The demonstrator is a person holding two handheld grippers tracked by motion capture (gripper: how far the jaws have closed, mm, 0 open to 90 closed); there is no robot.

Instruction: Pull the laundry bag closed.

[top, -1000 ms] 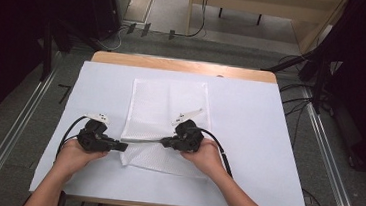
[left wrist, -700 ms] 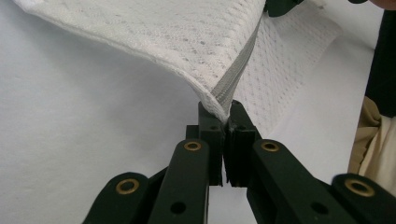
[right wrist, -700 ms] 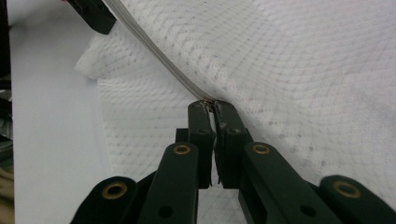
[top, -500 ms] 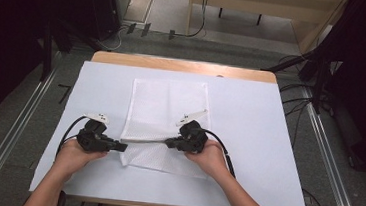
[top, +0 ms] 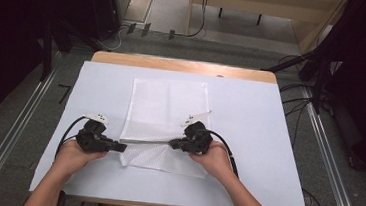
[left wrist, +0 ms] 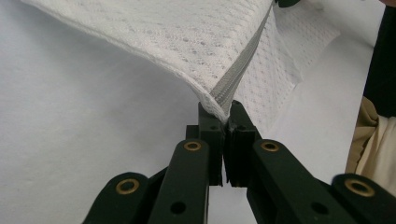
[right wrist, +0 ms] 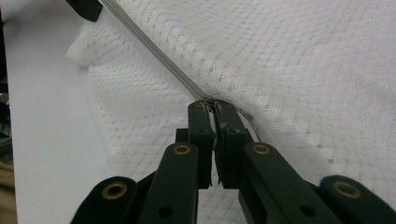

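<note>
Mid-table, you hold the white mesh bag (top: 165, 119) by its zipper (left wrist: 238, 79): left gripper (top: 121, 148) clamps the zipper's end, right gripper (top: 173, 144) pinches the pull (barely visible); keep the line taut and draw the slider straight along it

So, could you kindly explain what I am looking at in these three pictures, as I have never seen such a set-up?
A person sits at a table with a white cover, holding a hand-held gripper in each hand. The high view looks down from above. The other two pictures come from cameras riding on each tool, looking along its black jaws. On the table lies a white mesh bag with a grey zipper. The left hand-held gripper is shut on the bag's corner at one end of the zipper; the right hand-held gripper is shut on the zipper further along. Between them the zipper edge is lifted taut.
</note>
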